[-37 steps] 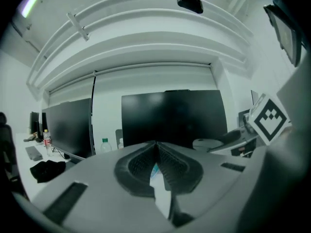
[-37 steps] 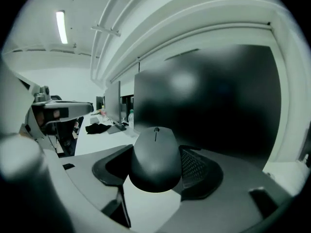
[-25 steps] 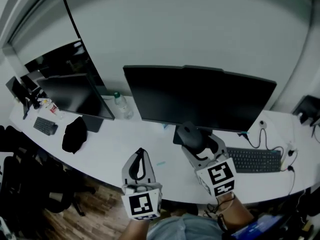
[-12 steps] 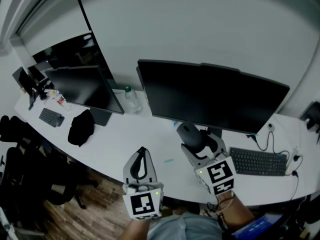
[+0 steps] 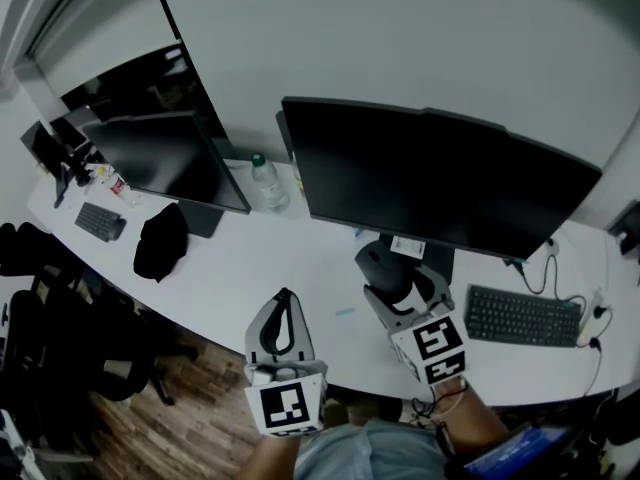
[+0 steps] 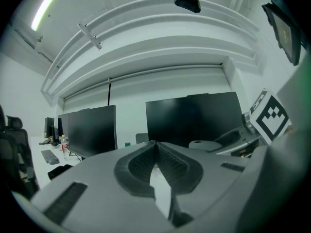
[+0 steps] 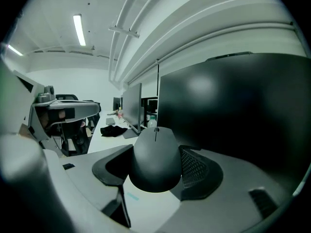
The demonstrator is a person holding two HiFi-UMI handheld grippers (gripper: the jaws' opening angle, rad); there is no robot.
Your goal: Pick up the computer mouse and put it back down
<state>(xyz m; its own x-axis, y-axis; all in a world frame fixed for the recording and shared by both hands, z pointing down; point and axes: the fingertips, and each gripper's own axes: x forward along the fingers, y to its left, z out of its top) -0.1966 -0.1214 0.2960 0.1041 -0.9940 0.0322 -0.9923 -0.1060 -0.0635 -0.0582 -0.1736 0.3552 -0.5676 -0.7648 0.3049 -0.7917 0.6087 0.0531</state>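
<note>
Mouse (image 7: 155, 161) clamped at its sides by right hand-held gripper (image 5: 397, 288); judged light, rigid, slick-shelled. Left hand-held gripper (image 6: 155, 148) closed, empty.

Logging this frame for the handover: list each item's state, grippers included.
right gripper: shut on the computer mouse
computer mouse: clamped between that gripper's jaws
left gripper: shut, empty
large monitor: screen dark
second monitor: screen dark
water bottle: upright, capped
</note>
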